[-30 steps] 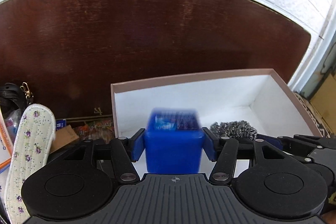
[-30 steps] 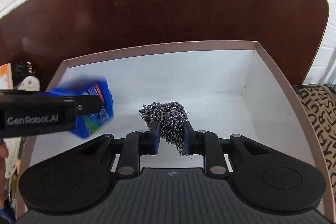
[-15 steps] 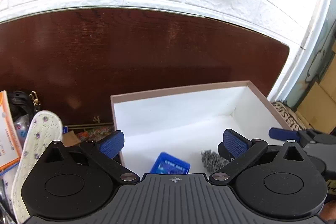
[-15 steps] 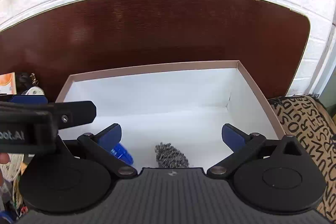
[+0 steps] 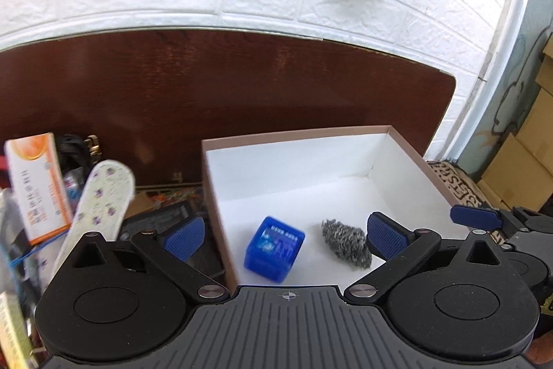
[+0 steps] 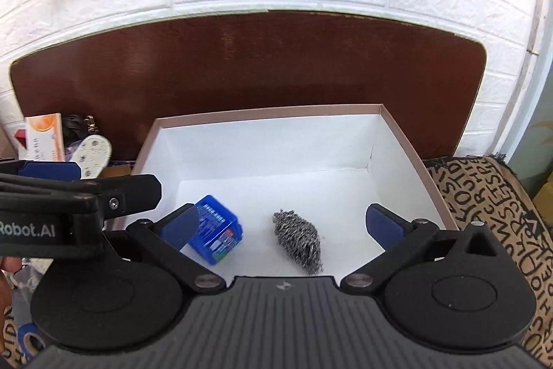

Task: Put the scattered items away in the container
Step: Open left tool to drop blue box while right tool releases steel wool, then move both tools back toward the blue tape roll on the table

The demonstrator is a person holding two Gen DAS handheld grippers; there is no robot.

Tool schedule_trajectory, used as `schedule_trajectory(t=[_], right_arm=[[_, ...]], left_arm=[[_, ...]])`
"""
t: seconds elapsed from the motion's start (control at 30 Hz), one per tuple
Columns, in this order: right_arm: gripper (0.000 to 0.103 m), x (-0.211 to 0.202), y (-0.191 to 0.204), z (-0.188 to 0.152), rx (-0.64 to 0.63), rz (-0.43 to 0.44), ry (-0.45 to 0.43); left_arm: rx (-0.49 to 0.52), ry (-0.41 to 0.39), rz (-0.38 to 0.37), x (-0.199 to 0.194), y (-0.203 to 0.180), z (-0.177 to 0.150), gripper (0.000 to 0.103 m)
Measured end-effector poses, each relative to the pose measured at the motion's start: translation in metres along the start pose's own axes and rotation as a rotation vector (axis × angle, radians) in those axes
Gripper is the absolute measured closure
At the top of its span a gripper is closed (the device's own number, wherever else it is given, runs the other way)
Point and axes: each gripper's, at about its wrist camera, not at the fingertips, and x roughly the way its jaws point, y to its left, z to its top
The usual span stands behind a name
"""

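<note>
One box (image 5: 408, 147), one blue tub (image 5: 274, 249) and one steel scourer (image 5: 345, 244) inside it, two tools, left (image 5: 287, 236) and right (image 6: 281, 223), one insole (image 5: 100, 196), one orange carton (image 5: 36, 185), one patterned cloth (image 6: 484, 196)

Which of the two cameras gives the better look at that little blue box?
The left wrist view: the blue box lies fully visible inside the container. In the right wrist view, the right gripper's left finger hides part of it.
</note>
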Motion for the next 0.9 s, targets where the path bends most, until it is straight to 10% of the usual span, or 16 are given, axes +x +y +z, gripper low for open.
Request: schedule_trajectory(t=[0.9], right_arm=[[0.0,-0.104,0.138,-0.146,-0.097,0.112,-0.06]], left_arm=[[-0.033,-0.017,0.156,-0.162,0.075,-0.17,0.0]])
